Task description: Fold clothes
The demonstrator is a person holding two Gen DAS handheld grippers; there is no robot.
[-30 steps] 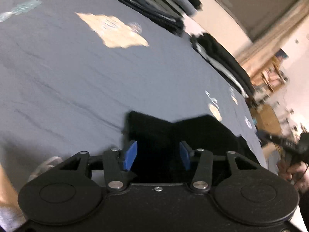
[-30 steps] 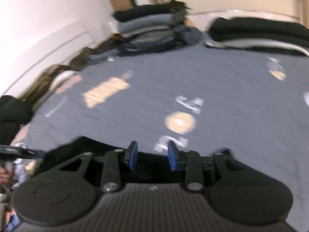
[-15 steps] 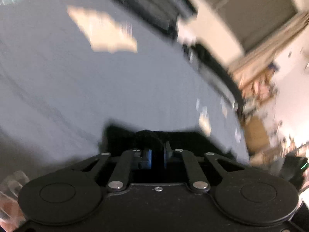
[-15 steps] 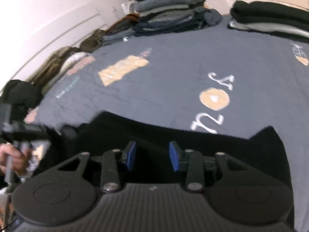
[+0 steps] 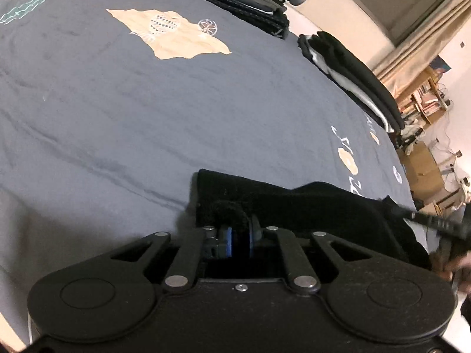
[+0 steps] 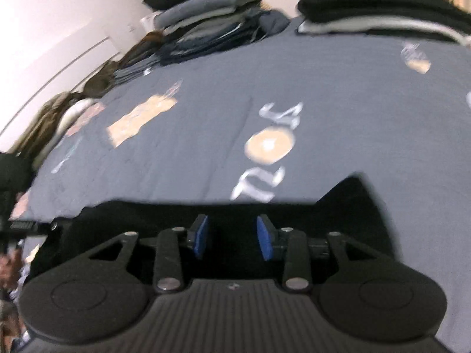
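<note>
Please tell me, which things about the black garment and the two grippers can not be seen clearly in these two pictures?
- Black garment, left wrist view: its near part is hidden behind the left gripper, so its kind is unclear.
- Same garment, right wrist view: motion blur smears its edges; the right gripper covers its lower part.
- Whether the right gripper's pads touch the cloth: black on black, cannot tell.
- Folded stacks behind: blurred, single pieces not countable.

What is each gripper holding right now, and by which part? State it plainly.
The left gripper pinches a bunched fold at the near left edge of the black garment. The right gripper holds nothing: its jaws stand open over the same garment.
</note>
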